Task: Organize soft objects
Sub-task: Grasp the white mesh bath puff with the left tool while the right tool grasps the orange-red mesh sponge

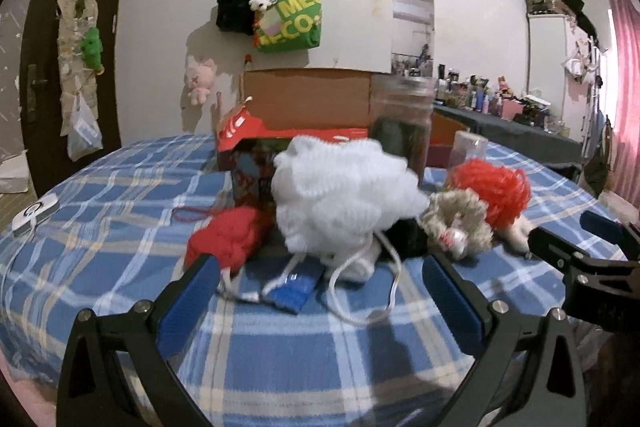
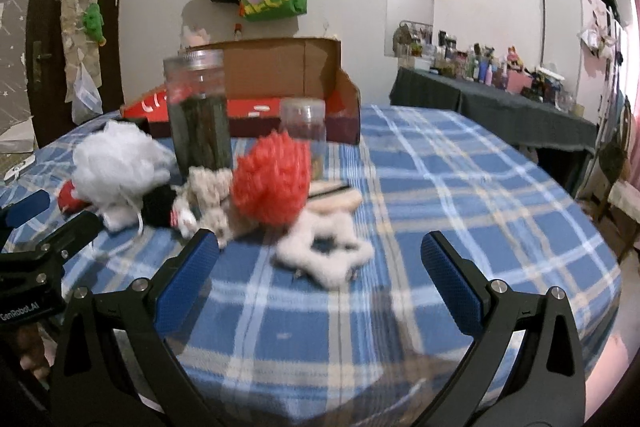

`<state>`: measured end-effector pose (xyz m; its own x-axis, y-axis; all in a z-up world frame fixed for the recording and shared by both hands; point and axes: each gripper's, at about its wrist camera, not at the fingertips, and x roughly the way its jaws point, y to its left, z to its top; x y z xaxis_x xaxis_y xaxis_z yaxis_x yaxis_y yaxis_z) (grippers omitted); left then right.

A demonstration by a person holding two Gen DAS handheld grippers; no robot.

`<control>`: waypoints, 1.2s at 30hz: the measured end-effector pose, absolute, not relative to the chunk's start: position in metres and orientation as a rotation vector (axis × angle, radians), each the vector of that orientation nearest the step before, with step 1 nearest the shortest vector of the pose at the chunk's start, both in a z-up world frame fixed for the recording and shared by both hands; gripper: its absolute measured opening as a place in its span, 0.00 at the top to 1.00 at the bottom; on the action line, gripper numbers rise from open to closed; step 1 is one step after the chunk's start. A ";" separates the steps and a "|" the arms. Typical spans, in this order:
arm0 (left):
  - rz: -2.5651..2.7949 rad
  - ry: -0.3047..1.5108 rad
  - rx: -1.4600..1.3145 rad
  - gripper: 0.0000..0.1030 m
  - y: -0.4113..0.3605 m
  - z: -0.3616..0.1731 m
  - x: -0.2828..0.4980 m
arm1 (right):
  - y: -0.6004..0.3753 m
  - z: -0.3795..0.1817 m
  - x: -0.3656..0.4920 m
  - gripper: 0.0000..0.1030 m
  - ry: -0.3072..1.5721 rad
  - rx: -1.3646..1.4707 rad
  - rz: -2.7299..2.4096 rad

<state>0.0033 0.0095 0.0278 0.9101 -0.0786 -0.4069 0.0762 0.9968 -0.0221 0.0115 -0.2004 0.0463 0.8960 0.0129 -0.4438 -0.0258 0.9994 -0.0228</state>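
The white star-shaped fluffy piece [image 2: 322,251] lies just ahead of the wide-spread, empty right gripper [image 2: 318,253], nearer it than the left

White pouf [image 1: 344,195], red pouf [image 1: 494,189], beige yarn [image 1: 460,215], fluffy star [image 2: 324,251] clustered on bedspread

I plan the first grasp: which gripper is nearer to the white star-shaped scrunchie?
Right. The right gripper faces the scrunchie directly; the left gripper fronts the white loofah.
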 end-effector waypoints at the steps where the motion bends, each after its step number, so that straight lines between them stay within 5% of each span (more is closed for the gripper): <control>1: -0.093 0.418 -0.008 0.00 0.010 0.031 0.005 | -0.201 0.049 0.014 0.00 0.456 -0.028 0.025; 18: -0.193 0.438 0.025 0.00 0.011 0.067 0.062 | -0.205 0.069 0.083 0.00 0.559 -0.005 0.178; 20: -0.206 0.457 0.022 0.06 0.011 0.064 0.067 | -0.204 0.064 0.088 0.02 0.582 -0.004 0.201; 28: -0.263 0.494 0.026 0.28 0.006 0.058 0.071 | -0.205 0.048 0.096 0.53 0.665 0.065 0.292; 36: -0.295 0.495 0.001 0.55 0.009 0.059 0.068 | -0.205 0.053 0.088 0.61 0.638 0.089 0.317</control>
